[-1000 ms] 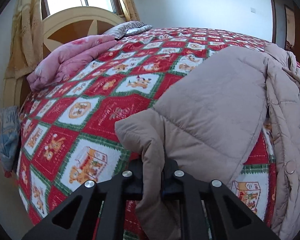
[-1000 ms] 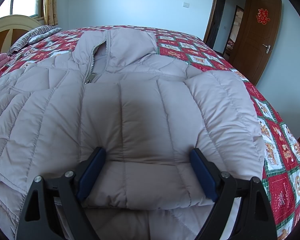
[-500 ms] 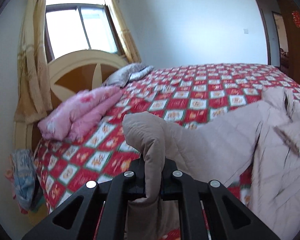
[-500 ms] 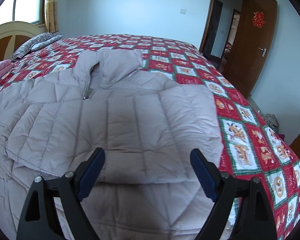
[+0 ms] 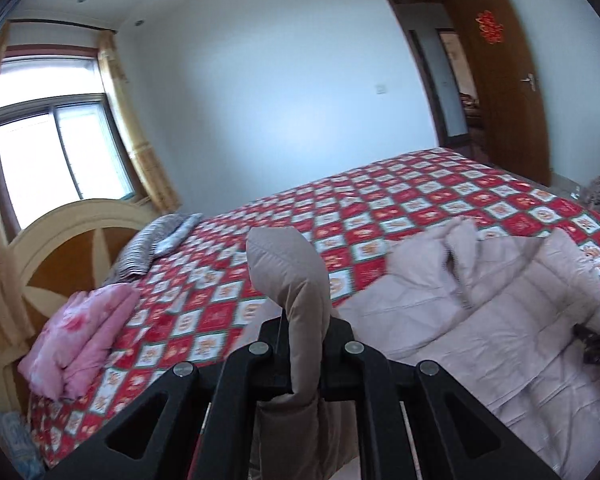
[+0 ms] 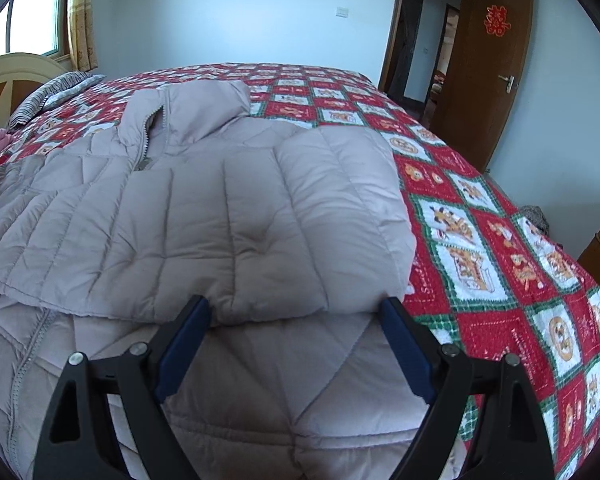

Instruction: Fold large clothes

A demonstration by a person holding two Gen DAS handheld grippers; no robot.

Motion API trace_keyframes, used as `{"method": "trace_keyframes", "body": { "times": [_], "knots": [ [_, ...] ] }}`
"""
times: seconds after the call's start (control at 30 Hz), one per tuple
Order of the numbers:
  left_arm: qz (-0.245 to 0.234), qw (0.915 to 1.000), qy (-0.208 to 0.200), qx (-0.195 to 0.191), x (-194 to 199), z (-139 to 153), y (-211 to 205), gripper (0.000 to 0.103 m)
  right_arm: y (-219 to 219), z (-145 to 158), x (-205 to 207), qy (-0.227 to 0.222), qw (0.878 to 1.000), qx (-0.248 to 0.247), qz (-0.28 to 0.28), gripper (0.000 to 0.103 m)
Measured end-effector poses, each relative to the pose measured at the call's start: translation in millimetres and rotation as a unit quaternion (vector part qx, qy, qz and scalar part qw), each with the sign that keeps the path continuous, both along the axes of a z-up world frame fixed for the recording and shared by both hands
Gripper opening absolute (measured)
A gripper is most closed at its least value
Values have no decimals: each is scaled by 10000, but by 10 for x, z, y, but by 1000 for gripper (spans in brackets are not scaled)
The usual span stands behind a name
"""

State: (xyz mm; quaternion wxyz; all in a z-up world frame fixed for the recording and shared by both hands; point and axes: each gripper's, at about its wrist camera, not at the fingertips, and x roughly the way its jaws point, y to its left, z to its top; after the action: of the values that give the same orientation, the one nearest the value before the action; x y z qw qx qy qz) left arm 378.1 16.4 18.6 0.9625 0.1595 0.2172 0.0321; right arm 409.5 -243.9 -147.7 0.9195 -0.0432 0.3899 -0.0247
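My left tongs (image 5: 306, 354) are matte black plastic, each arm a flat angular plate with a triangular cut-out and round silver screw heads along the top. My right tongs (image 6: 296, 336) share that black frame and silver screws, with dark blue pads (image 6: 182, 346) lining the fingers.

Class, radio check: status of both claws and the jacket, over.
Left claw shut on jacket sleeve, lifted. Right claw open over puffer jacket, one sleeve folded across. Nothing in the way.

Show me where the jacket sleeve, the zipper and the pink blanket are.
sleeve (image 5: 288, 268), left wrist view, raised cuff end.
zipper (image 6: 146, 148), right wrist view, teeth below collar.
pink blanket (image 5: 80, 340), left wrist view, top fold.
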Motion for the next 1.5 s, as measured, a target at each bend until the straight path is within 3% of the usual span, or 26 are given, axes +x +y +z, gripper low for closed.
{"method": "trace_keyframes", "body": {
  "times": [0.37,0.6,0.7,0.77,0.8,0.83,0.9,1.03,1.17,1.27,1.33,1.43,1.47,1.5],
  "knots": [
    [-922,9938,623,65,419,-620,-1296,7,-67,-128,-27,14,9997,201,-97,96],
    [-1313,9878,835,98,460,-947,-1719,7,-78,-168,-15,68,9996,239,-107,97],
    [-1424,9860,863,85,440,-1015,-1806,12,-75,-176,-16,67,9997,225,-119,97],
    [-1463,9853,842,253,421,-1041,-1879,28,-66,-178,-21,61,9997,207,-123,97],
    [-1465,9855,795,306,419,-1040,-1892,51,-61,-179,-23,60,9997,195,-125,97],
    [-1430,9868,675,338,393,-1018,-1890,76,-57,-180,-24,60,9997,180,-128,97],
    [-1402,9891,357,272,323,-935,-1829,90,-57,-182,-17,60,9998,161,-130,97],
    [-1181,9924,266,206,338,-835,-1597,91,-82,-163,-25,42,9996,253,-124,97],
    [-666,9974,236,153,362,-828,-1062,91,-218,65,-156,-250,9971,684,-239,96],
    [-229,9994,237,117,418,-879,-606,91,-188,358,-237,-544,9892,1363,23,96],
    [94,9991,417,32,518,-946,-355,91,-62,407,-102,-298,9825,1801,368,94],
    [443,9965,628,-334,588,-1012,-65,91,216,286,218,207,9767,2008,731,81],
    [483,9957,681,-413,591,-1034,-13,91,298,186,335,478,9753,2008,790,72],
    [511,9948,740,-482,587,-1055,36,91,346,92,411,703,9723,2070,828,54]
  ]
}}
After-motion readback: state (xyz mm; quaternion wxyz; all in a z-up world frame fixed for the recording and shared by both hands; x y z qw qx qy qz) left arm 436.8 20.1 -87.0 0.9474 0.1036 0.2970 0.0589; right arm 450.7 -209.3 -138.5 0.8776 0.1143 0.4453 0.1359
